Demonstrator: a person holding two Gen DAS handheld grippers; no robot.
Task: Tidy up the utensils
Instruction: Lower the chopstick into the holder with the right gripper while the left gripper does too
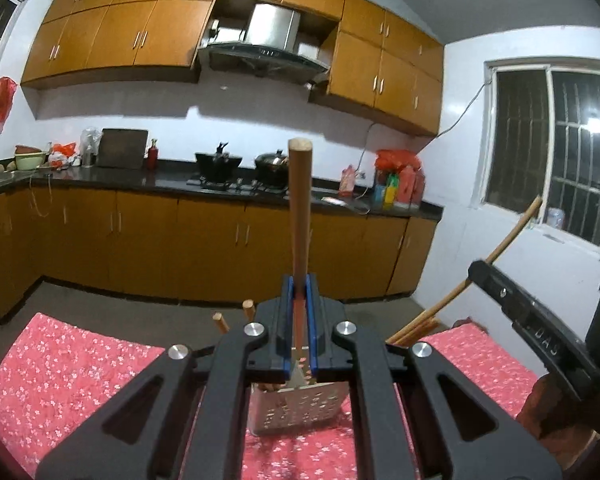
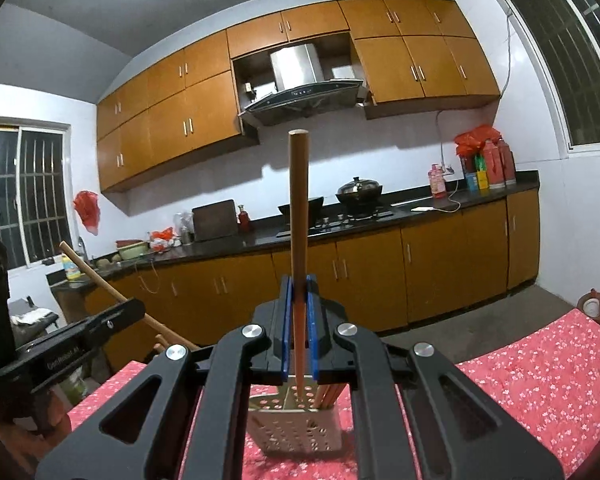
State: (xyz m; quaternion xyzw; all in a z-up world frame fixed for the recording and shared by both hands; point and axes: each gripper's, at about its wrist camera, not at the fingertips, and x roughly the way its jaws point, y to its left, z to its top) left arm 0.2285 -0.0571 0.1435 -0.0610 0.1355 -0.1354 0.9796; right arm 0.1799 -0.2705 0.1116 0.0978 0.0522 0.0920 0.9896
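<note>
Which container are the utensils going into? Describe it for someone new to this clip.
On the red floral tablecloth stands a perforated metal holder, directly below both grippers. It alone is silvery with round holes, and wooden sticks stand inside it.

Red tablecloth (image 1: 80,360) dotted with small pale flowers. Perforated holder (image 2: 296,428), seemingly silvery metal. Light brown wooden chopstick (image 2: 299,216) between 2 blue pads (image 2: 286,320) on a black gripper (image 2: 299,280). Orange-brown cabinets (image 1: 120,36), black countertop (image 1: 172,180), white walls (image 1: 456,184).
</note>
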